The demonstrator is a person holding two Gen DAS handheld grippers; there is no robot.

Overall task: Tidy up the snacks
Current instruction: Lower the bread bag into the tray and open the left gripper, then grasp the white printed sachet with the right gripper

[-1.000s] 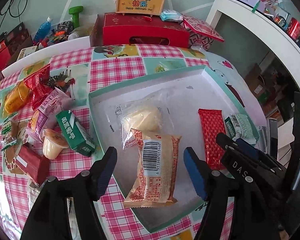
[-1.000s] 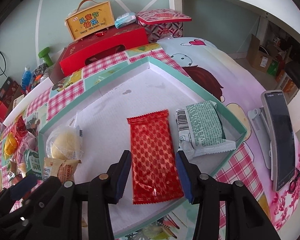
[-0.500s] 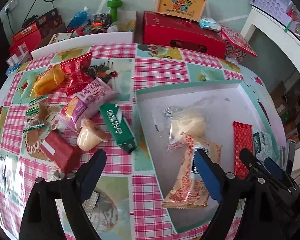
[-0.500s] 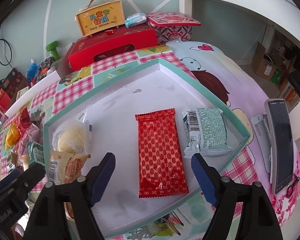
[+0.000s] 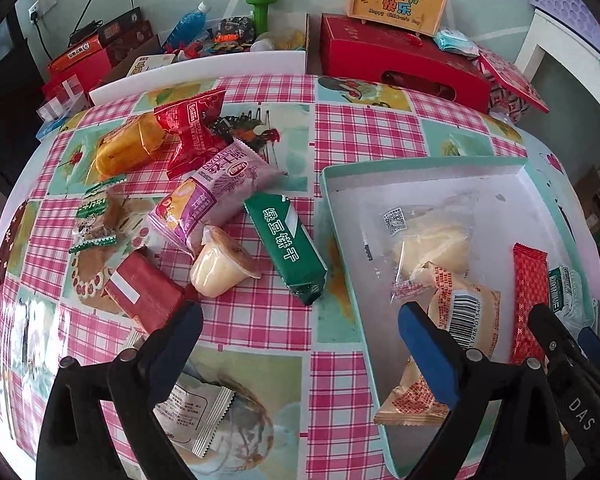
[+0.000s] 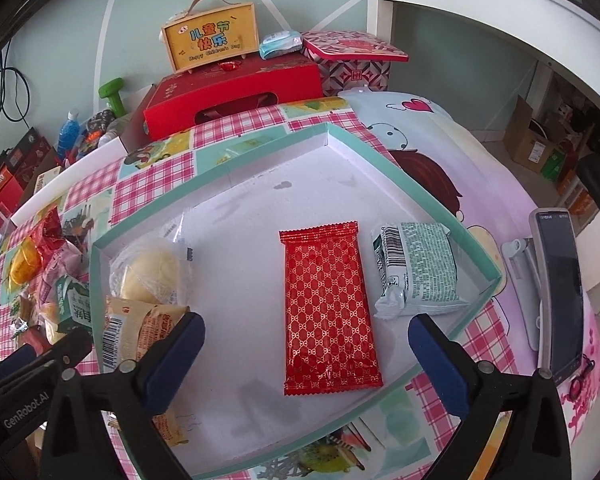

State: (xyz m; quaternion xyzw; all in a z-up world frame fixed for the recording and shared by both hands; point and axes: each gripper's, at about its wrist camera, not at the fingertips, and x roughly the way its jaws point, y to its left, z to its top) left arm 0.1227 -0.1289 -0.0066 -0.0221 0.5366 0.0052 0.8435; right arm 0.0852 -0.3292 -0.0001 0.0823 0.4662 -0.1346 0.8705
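A shallow teal-rimmed white tray (image 5: 342, 236) (image 6: 236, 164) holds a clear-wrapped yellow bun (image 5: 432, 240) (image 6: 148, 272), an orange barcoded packet (image 5: 456, 320) (image 6: 140, 328), a red patterned bar (image 6: 328, 304) (image 5: 530, 300) and a white-green packet (image 6: 416, 268). Loose snacks lie left of the tray: a green biscuit pack (image 5: 286, 248), a pudding cup (image 5: 222, 266), a purple packet (image 5: 212, 196), a red box (image 5: 144, 292). My left gripper (image 5: 300, 344) is open and empty above the tablecloth by the tray's left rim. My right gripper (image 6: 306, 354) is open and empty above the red bar.
A red gift box (image 5: 400, 64) (image 6: 236, 92) with a yellow carry case (image 6: 210, 36) stands behind the table. A phone on a stand (image 6: 556, 292) sits at the right edge. A white sachet (image 5: 196, 412) lies under the left gripper. More snacks (image 5: 156, 140) lie far left.
My left gripper has swung left, from over the orange packet to the tablecloth beside the tray. My right gripper has opened wide and backed off from the red bar.
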